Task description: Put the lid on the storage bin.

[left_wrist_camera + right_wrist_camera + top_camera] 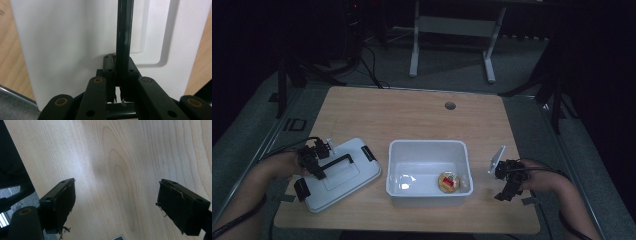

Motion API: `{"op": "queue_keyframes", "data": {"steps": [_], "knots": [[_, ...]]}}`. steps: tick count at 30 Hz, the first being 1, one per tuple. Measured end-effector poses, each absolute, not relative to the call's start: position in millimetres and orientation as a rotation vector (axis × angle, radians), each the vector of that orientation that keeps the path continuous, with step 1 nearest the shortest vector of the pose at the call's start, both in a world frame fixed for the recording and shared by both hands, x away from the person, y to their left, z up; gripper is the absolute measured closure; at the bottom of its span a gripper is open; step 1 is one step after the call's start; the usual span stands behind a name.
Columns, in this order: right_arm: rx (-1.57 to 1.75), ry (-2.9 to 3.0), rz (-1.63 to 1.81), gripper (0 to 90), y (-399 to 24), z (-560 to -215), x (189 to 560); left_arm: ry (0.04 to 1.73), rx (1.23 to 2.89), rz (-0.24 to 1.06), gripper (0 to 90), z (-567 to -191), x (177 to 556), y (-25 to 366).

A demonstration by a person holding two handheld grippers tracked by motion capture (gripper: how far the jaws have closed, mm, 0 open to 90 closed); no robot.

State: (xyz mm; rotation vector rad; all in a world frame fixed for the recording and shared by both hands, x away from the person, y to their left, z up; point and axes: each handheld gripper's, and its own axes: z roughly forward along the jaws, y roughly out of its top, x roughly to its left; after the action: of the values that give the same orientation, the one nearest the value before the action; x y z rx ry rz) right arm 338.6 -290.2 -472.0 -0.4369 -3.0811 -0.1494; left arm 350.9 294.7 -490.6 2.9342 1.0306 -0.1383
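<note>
Black lid handle (123, 37) clamped in left tool (119, 75).

A light wooden table (412, 112) carries a white lid (357, 172) beside an open white bin (427, 150).

Left claw (119, 75) clamped shut, right claw (116, 205) wide open, hovering

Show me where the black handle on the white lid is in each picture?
High view: the black handle crosses the white lid at lower left, with the left tool shut on it.
Left gripper view: the handle runs straight up the middle, pinched at its lower end.
Right gripper view: not here; just the wooden table between the open right tool.
Shared landmark: the wooden table.
</note>
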Motion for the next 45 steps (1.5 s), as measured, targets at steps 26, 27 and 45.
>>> {"op": "queue_keyframes", "data": {"steps": [26, 27, 45], "knots": [[-0.455, -3.085, -0.140, 16.6, -292.2, -468.7, 336.8, 0.932, 2.882, 0.020, 83.3, -383.3, 332.2, 302.1], [-0.456, -3.087, -0.143, 16.6, -292.4, -468.3, 336.6, 0.921, 2.885, 0.024, 83.4, -377.6, 331.6, 300.0], [-0.439, -3.085, -0.147, 16.6, -289.4, -468.5, 336.3, 0.587, 2.840, 0.063, 83.3, -313.7, 339.5, 216.5]]}}
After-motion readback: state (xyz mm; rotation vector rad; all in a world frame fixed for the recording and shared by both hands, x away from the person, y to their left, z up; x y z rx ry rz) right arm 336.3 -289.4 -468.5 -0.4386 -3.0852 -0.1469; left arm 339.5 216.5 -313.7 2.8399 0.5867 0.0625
